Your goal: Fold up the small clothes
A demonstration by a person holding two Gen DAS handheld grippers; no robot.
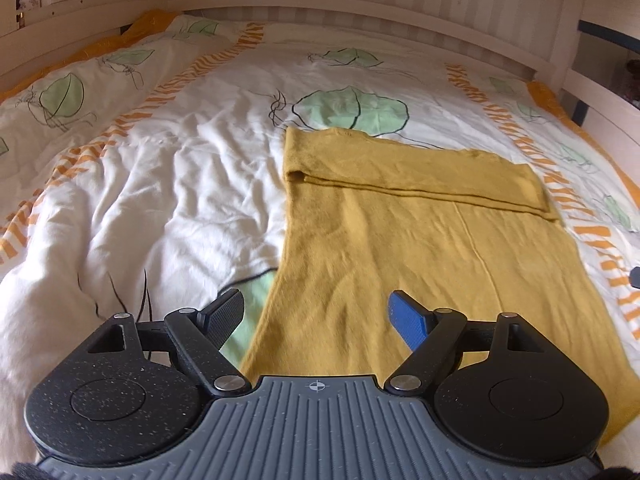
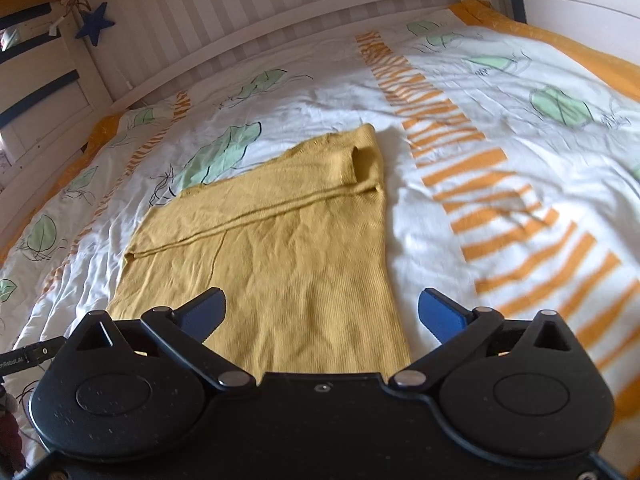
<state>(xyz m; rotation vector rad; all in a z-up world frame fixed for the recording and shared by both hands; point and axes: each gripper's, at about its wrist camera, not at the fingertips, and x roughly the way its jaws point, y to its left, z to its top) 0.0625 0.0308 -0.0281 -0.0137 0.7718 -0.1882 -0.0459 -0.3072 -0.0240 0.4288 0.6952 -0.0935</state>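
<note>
A mustard-yellow knit garment (image 1: 420,248) lies flat on the bed, with its far part folded over toward me along a straight seam. It also shows in the right wrist view (image 2: 280,248). My left gripper (image 1: 318,312) is open and empty, hovering over the garment's near left edge. My right gripper (image 2: 322,312) is open and empty, hovering over the garment's near right edge.
The bed is covered by a rumpled white duvet (image 1: 140,184) with green leaves and orange stripes. A white wooden bed rail (image 1: 360,4) runs along the far side. A blue star (image 2: 96,24) hangs on the rail at left.
</note>
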